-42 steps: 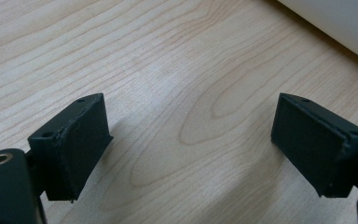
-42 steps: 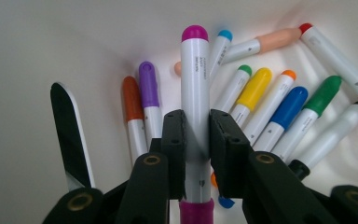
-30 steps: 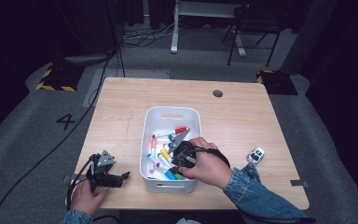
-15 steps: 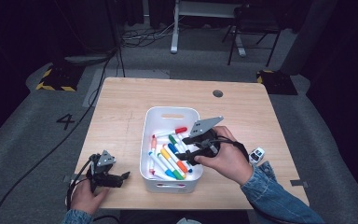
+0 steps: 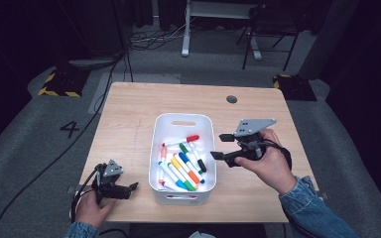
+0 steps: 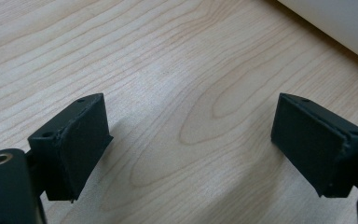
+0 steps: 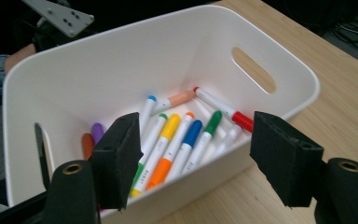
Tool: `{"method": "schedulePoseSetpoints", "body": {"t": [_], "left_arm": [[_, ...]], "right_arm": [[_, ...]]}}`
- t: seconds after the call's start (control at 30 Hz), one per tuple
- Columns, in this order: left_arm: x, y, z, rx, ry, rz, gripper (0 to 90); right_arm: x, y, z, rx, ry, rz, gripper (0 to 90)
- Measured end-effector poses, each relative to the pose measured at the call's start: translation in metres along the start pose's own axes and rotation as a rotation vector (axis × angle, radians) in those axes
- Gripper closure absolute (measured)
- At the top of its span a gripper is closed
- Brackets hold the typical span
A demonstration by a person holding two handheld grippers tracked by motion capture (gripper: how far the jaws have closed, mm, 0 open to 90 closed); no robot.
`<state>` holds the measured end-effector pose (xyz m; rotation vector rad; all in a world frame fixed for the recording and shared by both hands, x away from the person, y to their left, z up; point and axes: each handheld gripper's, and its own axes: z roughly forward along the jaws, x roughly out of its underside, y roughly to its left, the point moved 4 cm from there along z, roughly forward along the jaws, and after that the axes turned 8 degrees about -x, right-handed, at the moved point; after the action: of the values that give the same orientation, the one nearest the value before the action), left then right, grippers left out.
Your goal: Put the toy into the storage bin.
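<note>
Our right gripper (image 5: 221,146), jaws just opened and empty, hovers beside the bin (image 5: 206,121); markers (image 5: 183,166) lie lengthwise leftward

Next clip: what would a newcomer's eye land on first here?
The white bin at the middle of the wooden table, with a jumble of bright markers lying in it. Just right of it hangs the right gripper, jaws apart with nothing between them, having just been opening. The left gripper sits low at the table's near left corner, open over bare wood.
</note>
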<state>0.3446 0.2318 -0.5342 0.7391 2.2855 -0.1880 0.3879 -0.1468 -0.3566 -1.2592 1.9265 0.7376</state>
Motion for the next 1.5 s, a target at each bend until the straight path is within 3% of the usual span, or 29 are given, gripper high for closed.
{"method": "schedulePoseSetpoints", "body": {"t": [0.2, 0.23, 0.3, 0.4, 0.57, 0.6, 0.8, 1.07, 1.5], "left_arm": [[0.0, 0.0, 0.0, 0.002, 0.0, -0.001, 11.5], [0.0, 0.0, 0.0, 0.001, -0.001, 0.0, 11.5], [0.0, 0.0, 0.0, 0.002, 0.0, -0.001, 11.5], [0.0, 0.0, 0.0, 0.002, 0.0, -0.001, 11.5], [0.0, 0.0, 0.0, 0.002, 0.0, -0.001, 11.5], [0.0, 0.0, 0.0, 0.002, 0.0, -0.001, 11.5], [0.0, 0.0, 0.0, 0.001, 0.0, -0.002, 11.5], [0.0, 0.0, 0.0, 0.001, -0.001, -0.004, 11.5], [0.0, 0.0, 0.0, 0.002, 0.0, -0.002, 11.5]], "right_arm": [[0.015, -0.018, -0.016, 0.065, -0.015, 0.016, 26.9], [0.023, -0.026, -0.022, 0.109, -0.006, 0.014, 25.7], [0.029, -0.034, -0.026, 0.133, -0.002, 0.011, 23.5], [0.042, -0.046, -0.035, 0.157, 0.056, 0.051, 21.6], [0.061, -0.063, -0.044, 0.192, 0.069, 0.087, 21.1], [0.073, -0.071, -0.049, 0.215, 0.079, 0.111, 20.5], [0.1, -0.087, -0.058, 0.267, 0.115, 0.148, 19.7], [0.133, -0.1, -0.065, 0.307, 0.143, 0.205, 18.3], [0.178, -0.113, -0.058, 0.321, 0.2, 0.274, 17.0]]}}
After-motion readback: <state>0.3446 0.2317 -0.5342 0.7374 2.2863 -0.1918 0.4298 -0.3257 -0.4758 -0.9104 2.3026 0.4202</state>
